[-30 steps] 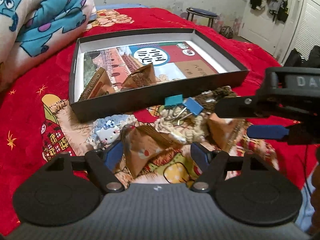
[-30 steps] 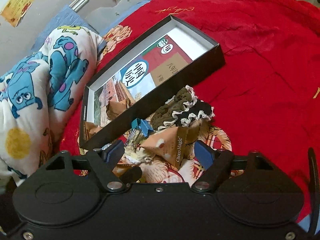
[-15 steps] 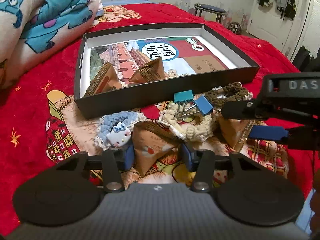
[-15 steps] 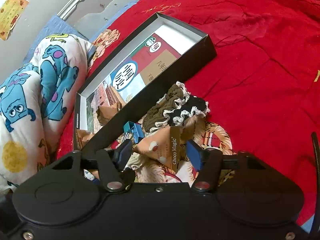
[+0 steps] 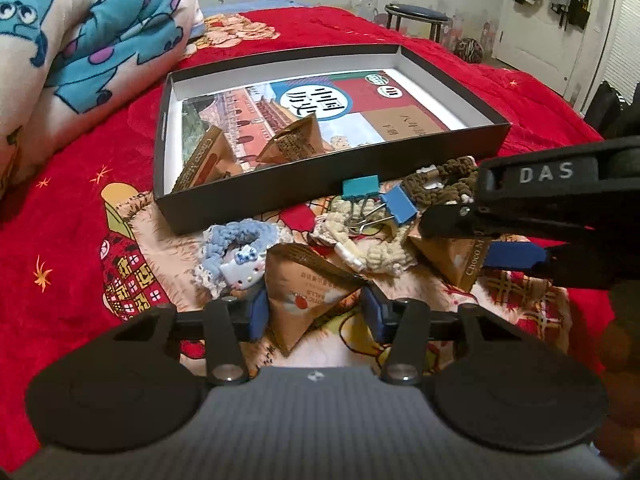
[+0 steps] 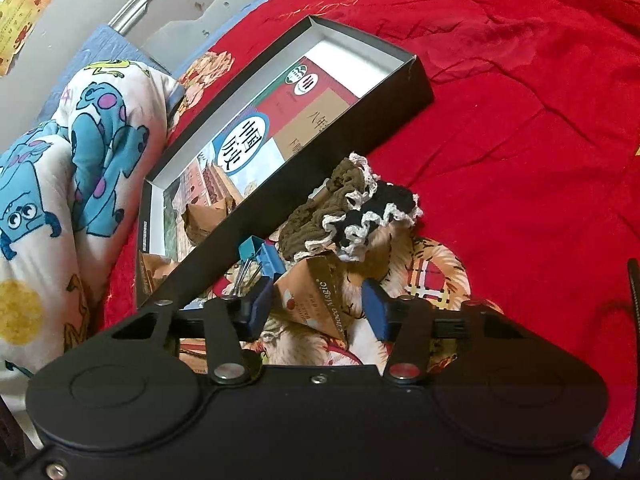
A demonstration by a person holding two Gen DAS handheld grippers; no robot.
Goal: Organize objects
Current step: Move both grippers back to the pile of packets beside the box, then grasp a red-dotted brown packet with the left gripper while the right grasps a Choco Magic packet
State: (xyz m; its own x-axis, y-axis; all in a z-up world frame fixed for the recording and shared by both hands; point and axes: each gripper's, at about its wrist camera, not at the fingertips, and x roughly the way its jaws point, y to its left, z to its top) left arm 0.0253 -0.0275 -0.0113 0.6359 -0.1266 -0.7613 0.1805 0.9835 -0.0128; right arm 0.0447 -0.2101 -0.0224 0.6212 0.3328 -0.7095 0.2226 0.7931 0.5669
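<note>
- The left gripper (image 5: 314, 314) straddles a triangular brown snack packet (image 5: 304, 294) lying on the bed directly between its blue pads (image 5: 258, 314); both pads look pressed against the packet's sides, so it is pinched.
- That packet's pointed end faces back toward the left gripper and its wide sealed edge faces away, toward the box; the grip falls across the narrower lower half.
- The right gripper (image 6: 318, 310) frames a second triangular packet printed "Choco Magic" (image 6: 320, 300). Its jaws are closing; the left-hand pad seems to touch the packet's edge, while a gap shows before the right-hand pad (image 6: 376, 312), so I judge this one not yet clamped.
- Seen in the left wrist view, the right gripper reaches in from the right, and its packet (image 5: 460, 258) sits ahead and to the right of the left gripper.
- The black box (image 5: 452, 152) lies straight ahead of both grippers, just beyond the small heap of binder clips (image 5: 376, 200) and crocheted hair ties (image 6: 352, 208). Two like packets (image 5: 294, 142) already lie inside, near its front wall.
- The coming move, as I judge it, is a lift up and forward over that front wall. Each gripper is nearer its own packet, and the left is the more ready.
</note>
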